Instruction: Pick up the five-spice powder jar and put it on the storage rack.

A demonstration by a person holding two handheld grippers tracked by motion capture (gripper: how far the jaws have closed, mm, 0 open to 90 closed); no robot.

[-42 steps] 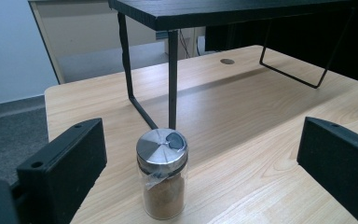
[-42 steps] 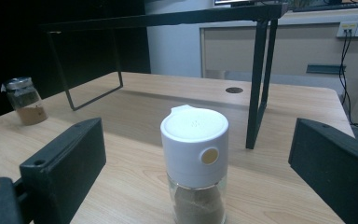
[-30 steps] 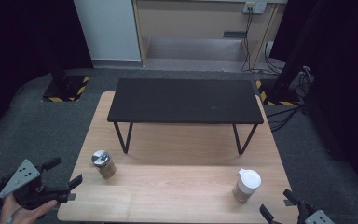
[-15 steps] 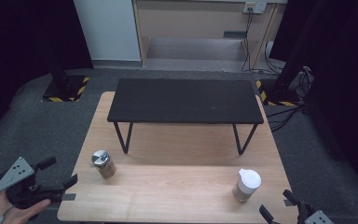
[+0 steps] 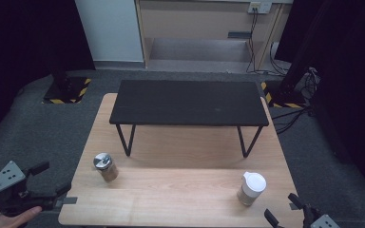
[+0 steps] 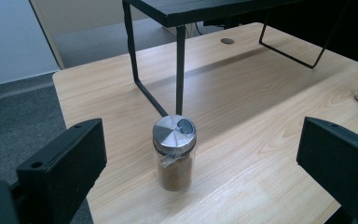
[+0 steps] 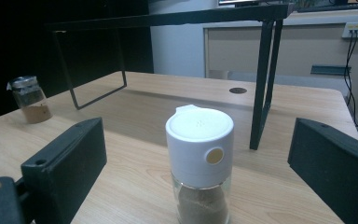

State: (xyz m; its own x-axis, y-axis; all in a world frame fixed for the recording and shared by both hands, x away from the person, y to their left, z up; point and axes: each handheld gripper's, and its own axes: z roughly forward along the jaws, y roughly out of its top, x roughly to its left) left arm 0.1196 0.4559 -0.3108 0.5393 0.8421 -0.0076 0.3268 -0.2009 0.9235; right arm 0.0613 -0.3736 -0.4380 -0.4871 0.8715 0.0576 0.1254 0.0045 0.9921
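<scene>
While both grippers hang off the near edge of the table (image 5: 180,190), each faces its own jar. At the lower left of the high view, the left gripper (image 5: 45,180) sits beside the table's near left corner, held in a hand (image 5: 2,216), its jaws spread wide with nothing between them. The steel-lidded jar (image 5: 105,166) stands upright on the wood ahead of it, near but apart, just in front of the left leg of the black shelf (image 5: 189,102). In the left gripper view, that jar (image 6: 174,153) stands between the lines of the two jaws but farther out than their tips, untouched, with brown powder in its lower half.

At the bottom right of the high view, the right gripper (image 5: 285,211) pokes in just off the table's near right corner, jaws wide and holding nothing. The white-capped jar (image 5: 251,188) stands upright just ahead of it and a little to its left, near the table's front edge. In the right gripper view, this jar (image 7: 200,168) rises in the middle, between the lines of the jaws yet clear of both, brown powder showing through the glass under the cap. Far off at the left of that view stands the steel-lidded jar (image 7: 29,99).

The two jars are well apart, one toward each end of the table's near side, both in front of the shelf.
</scene>
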